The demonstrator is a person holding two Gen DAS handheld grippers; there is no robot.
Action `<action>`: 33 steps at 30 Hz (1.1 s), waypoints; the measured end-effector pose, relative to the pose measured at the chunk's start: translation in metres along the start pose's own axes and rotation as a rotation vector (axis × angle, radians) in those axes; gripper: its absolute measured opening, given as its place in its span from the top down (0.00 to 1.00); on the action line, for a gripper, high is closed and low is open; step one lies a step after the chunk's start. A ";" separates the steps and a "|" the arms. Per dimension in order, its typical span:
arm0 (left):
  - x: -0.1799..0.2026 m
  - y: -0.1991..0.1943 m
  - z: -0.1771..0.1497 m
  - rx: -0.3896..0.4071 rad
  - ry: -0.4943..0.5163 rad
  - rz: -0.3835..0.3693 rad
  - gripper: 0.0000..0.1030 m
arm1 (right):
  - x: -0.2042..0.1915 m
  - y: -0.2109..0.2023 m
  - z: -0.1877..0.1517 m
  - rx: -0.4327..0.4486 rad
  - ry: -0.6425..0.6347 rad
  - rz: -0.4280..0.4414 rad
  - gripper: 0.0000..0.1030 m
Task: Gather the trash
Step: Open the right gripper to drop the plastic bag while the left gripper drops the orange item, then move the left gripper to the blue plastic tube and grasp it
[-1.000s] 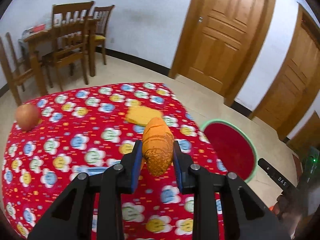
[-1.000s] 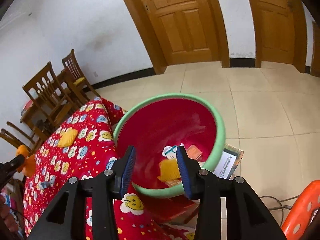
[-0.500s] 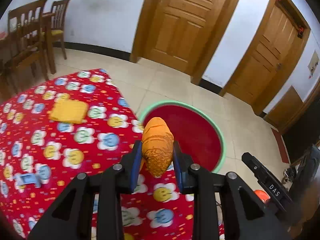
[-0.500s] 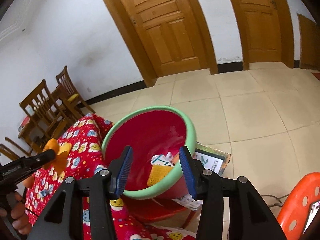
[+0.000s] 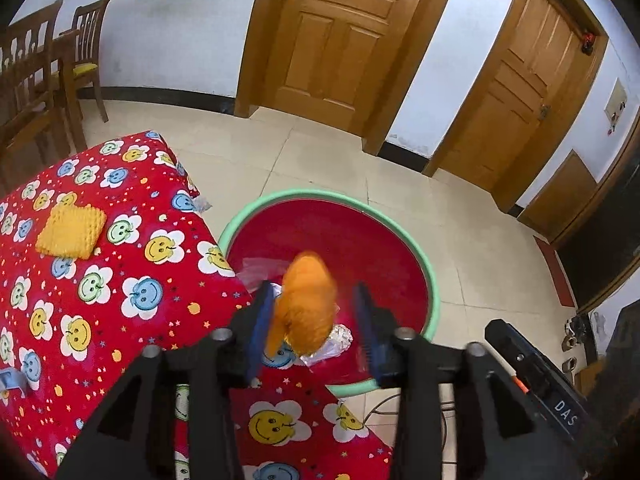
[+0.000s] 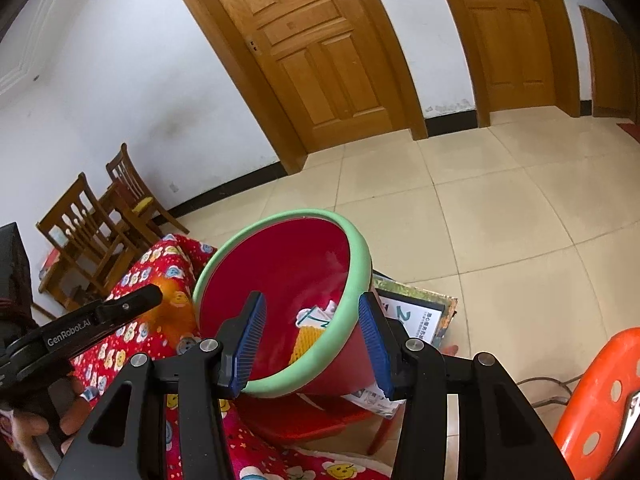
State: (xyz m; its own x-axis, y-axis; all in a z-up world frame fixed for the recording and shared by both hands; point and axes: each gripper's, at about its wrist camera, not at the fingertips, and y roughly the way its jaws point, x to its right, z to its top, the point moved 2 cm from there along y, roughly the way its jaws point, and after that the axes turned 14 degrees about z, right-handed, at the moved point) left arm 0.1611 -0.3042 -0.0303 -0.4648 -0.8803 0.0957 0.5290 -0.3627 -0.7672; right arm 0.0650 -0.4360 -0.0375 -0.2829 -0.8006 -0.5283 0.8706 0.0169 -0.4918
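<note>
A blurred orange lump point(image 5: 306, 304) sits between the fingers of my left gripper point(image 5: 314, 320), above the red basin with a green rim point(image 5: 430, 280). The jaws are opening; the lump leans on the left pad and a gap shows at the right pad. Foil point(image 5: 338, 336) and other scraps lie in the basin. In the right wrist view my right gripper point(image 6: 310, 336) stands open just in front of the basin's rim point(image 6: 280, 220), its pads not pressing on anything. My left gripper point(image 6: 104, 316) shows there at the left, held by a hand.
The table with the red smiley cloth point(image 5: 120, 300) carries a yellow sponge-like square point(image 5: 71, 230). The basin rests on a red stool beside the table, with a printed booklet point(image 6: 416, 316) behind it. An orange plastic stool point(image 6: 600, 392) stands at the right. Wooden chairs point(image 5: 36, 80) stand far left.
My left gripper has swung right from over the table to above the basin, and its jaws have widened around the orange lump. The right gripper drifted slightly, and the basin looks more tilted.
</note>
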 end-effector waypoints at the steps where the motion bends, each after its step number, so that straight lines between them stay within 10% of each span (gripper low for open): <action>1: 0.000 0.000 -0.001 0.002 -0.004 0.005 0.48 | 0.000 0.000 0.000 0.000 0.002 0.001 0.52; 33: -0.165 -0.056 -0.064 -0.027 -0.392 0.276 0.42 | -0.046 0.000 -0.012 -0.038 -0.051 0.101 0.52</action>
State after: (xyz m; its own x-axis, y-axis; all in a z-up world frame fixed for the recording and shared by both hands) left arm 0.1628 -0.1188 -0.0436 -0.0043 -0.9935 0.1140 0.5740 -0.0958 -0.8132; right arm 0.0735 -0.3918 -0.0213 -0.1726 -0.8230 -0.5412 0.8776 0.1210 -0.4639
